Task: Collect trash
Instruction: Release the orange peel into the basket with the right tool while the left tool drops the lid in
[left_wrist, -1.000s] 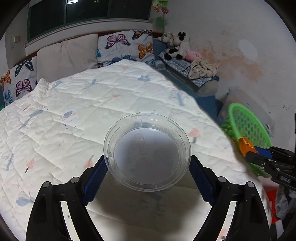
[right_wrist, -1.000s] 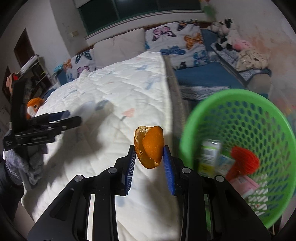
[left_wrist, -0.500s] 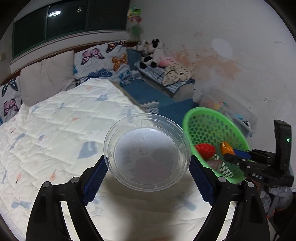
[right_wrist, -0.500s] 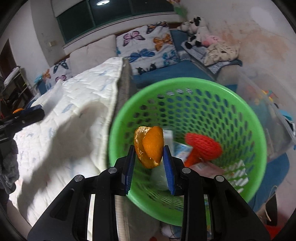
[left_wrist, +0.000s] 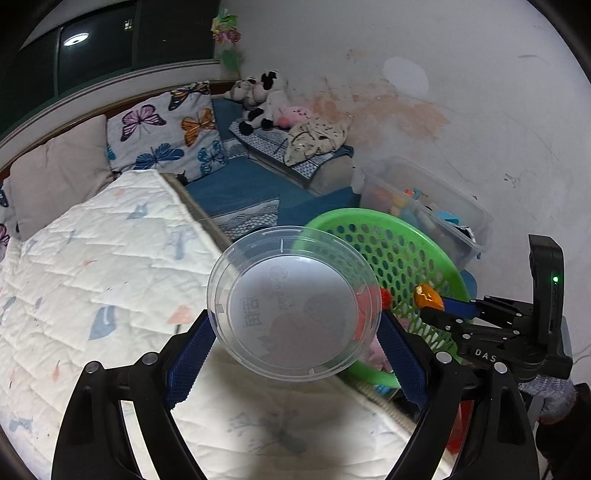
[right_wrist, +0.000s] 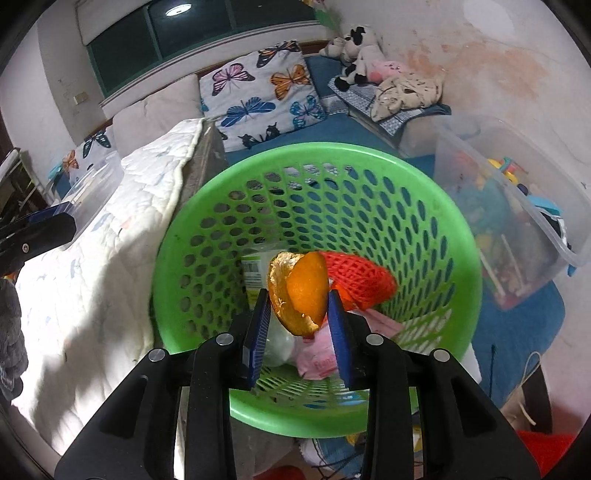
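Observation:
My left gripper (left_wrist: 293, 354) is shut on a clear round plastic lid (left_wrist: 293, 302), held over the bed's edge beside the green mesh basket (left_wrist: 406, 254). My right gripper (right_wrist: 299, 321) is shut on a piece of orange peel (right_wrist: 301, 291) and holds it over the inside of the green basket (right_wrist: 424, 206). In the left wrist view the right gripper (left_wrist: 432, 304) shows at the basket's rim with the peel (left_wrist: 426, 295). In the basket lie a red foam net (right_wrist: 360, 275), a small carton (right_wrist: 255, 271) and a pink wrapper (right_wrist: 317, 360).
A bed with a white quilt (left_wrist: 103, 258) is to the left of the basket. A clear storage box (right_wrist: 517, 206) with toys stands to the right by the wall. Butterfly pillows (right_wrist: 262, 92) and stuffed animals (right_wrist: 358, 44) lie at the back.
Both grippers have moved right, from over the bed towards the basket. The peel is now further over the inside of the basket. The lid is now at the bed's edge beside the basket.

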